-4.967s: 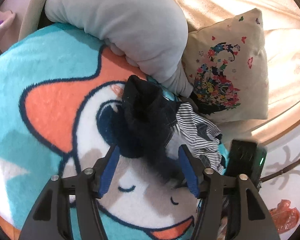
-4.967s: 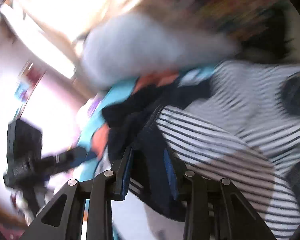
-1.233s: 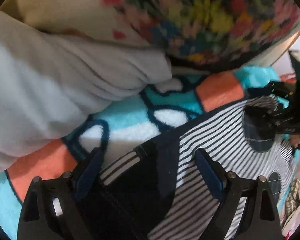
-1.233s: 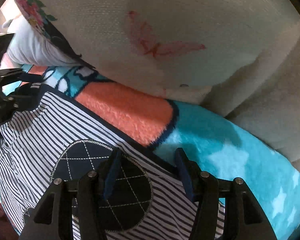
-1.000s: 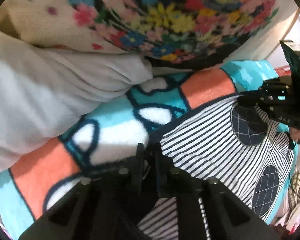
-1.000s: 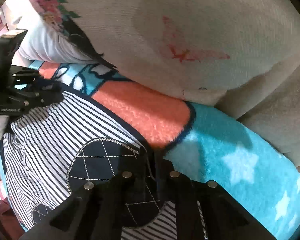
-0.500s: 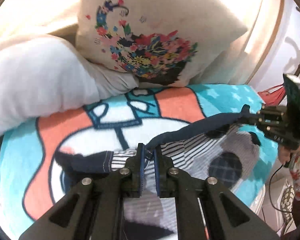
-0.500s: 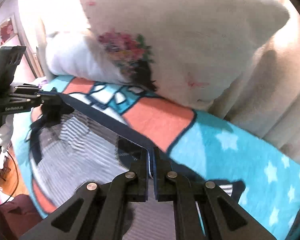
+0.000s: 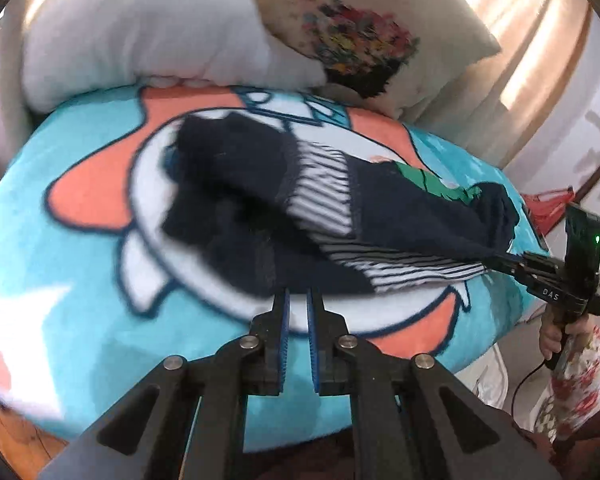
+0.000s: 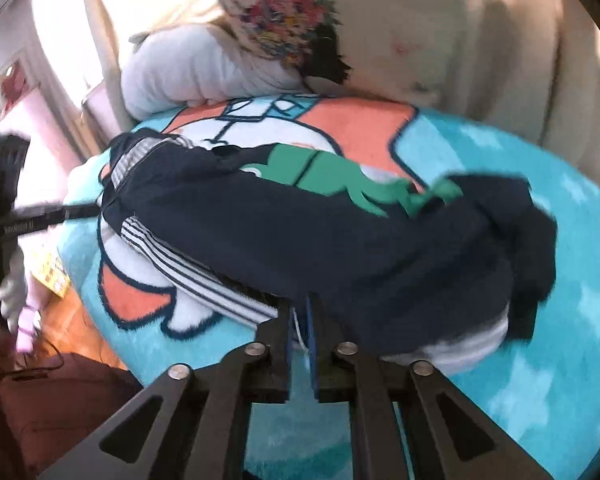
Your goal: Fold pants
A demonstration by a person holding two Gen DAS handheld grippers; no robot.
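Observation:
The pants [image 9: 300,204] are navy with a striped lining and a green print. They lie stretched across the cartoon blanket [image 9: 60,264]. My left gripper [image 9: 297,294] is shut on the near edge of the pants. My right gripper [image 10: 299,306] is shut on the striped waist edge of the pants [image 10: 340,232]. The right gripper also shows at the right in the left wrist view [image 9: 496,260], and the left gripper at the left in the right wrist view [image 10: 84,211].
A grey pillow [image 9: 140,32] and a floral cushion [image 9: 364,36] lie at the head of the bed, with cream curtains behind. The blanket's edge drops to a wooden floor [image 10: 72,312] beside the bed.
Both grippers have pulled back toward the near bed edge with the pants, drawing the waist over so the navy outside and green print lie on top. Both stay shut.

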